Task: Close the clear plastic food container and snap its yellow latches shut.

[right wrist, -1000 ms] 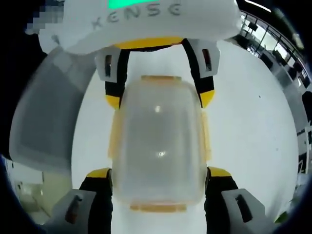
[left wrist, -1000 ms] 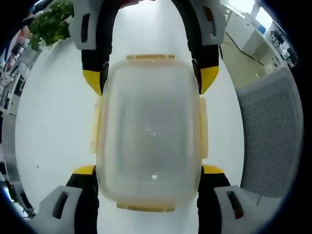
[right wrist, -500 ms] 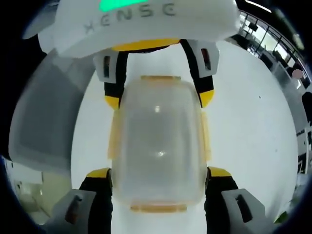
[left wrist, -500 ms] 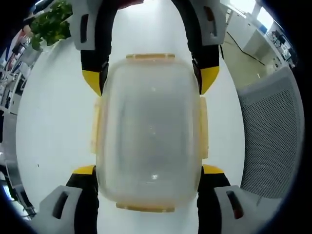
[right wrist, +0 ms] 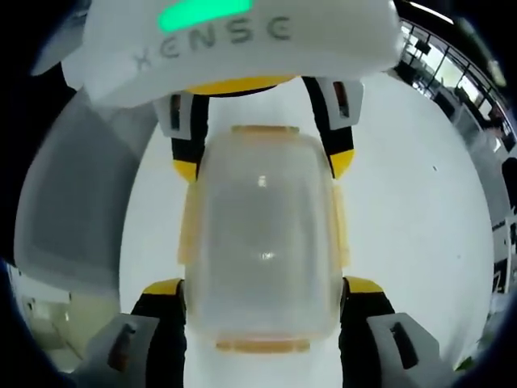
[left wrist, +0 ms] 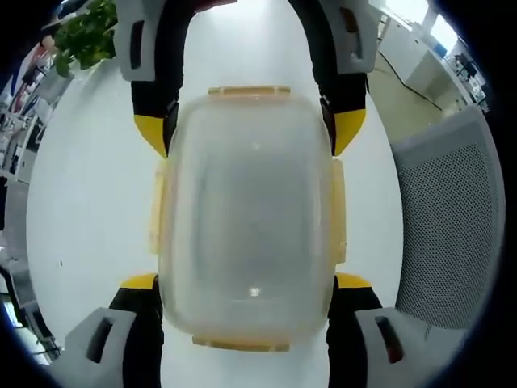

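The clear plastic food container rests on the white table with its lid on. Pale yellow latches run along all its sides, and whether they are snapped down cannot be told. My left gripper clasps the container's near end, its yellow tips pressed against both sides. My right gripper grips the far end from the opposite direction. In the right gripper view the same container sits between my right gripper below and my left gripper above.
A grey mesh chair stands beside the table on one side, also visible as the chair. A green plant stands past the table's far corner. Office desks and windows lie beyond.
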The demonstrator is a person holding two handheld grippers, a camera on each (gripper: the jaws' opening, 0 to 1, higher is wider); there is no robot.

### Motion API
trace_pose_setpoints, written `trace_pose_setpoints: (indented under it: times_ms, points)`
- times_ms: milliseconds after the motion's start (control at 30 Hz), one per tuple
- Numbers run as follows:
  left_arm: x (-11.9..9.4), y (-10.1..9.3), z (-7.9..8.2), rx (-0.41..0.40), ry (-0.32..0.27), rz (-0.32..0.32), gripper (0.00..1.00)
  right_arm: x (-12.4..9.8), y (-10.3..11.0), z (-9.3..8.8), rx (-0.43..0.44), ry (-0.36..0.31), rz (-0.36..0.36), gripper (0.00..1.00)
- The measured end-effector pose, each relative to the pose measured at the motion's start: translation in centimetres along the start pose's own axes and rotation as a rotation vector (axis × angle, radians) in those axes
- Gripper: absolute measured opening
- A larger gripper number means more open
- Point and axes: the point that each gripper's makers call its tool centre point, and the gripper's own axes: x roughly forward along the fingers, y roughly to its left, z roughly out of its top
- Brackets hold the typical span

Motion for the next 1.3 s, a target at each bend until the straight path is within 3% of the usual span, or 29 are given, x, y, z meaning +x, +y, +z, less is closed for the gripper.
trace_pose_setpoints:
  times_ms: [1300]
  points:
    - [-1.9,-1.2,-9.6,-0.029,0.01,0.009,0.85,4.0,0.9,9.2,-0.011,-0.024,0.007,0.79]
